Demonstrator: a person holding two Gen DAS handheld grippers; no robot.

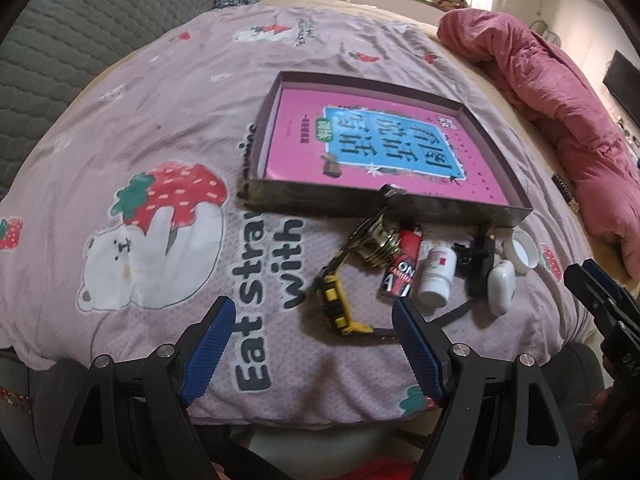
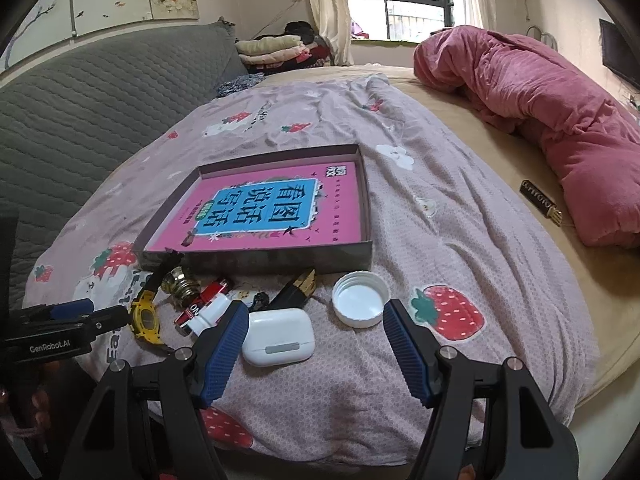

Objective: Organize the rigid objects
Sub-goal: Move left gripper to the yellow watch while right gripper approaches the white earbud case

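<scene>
- Hovering over the bed, both grippers were empty, so the sorting looked barely begun: by my reading, the first pick was in hand.
- The tray (image 2: 362, 196) served as landmark; it held one pink book (image 2: 260, 212) and none of the small things.
- The right gripper (image 2: 316, 334) hung just in front of the tray, fingers wide apart, framing the earbud case (image 2: 278, 336) and the cap (image 2: 360, 298).
- The left gripper (image 1: 312, 340) hung further back from the tray's front wall, fingers also apart and holding nothing, near the watch (image 1: 334, 304).
- Counted in a row along the tray's front wall: one watch, one brass knob (image 2: 180, 286), one lighter (image 2: 206, 300), one white bottle (image 1: 436, 272), one black clip-like piece (image 1: 478, 258), one earbud case, one cap. A small dark item beside the bottle was too unclear to name.
- The next move, I judge, called for lowering the right gripper so its fingers straddled the case, closing, then lifting it over the wall into the tray.
- A dark bar (image 2: 540, 200) lay well off to the tray's right.
</scene>
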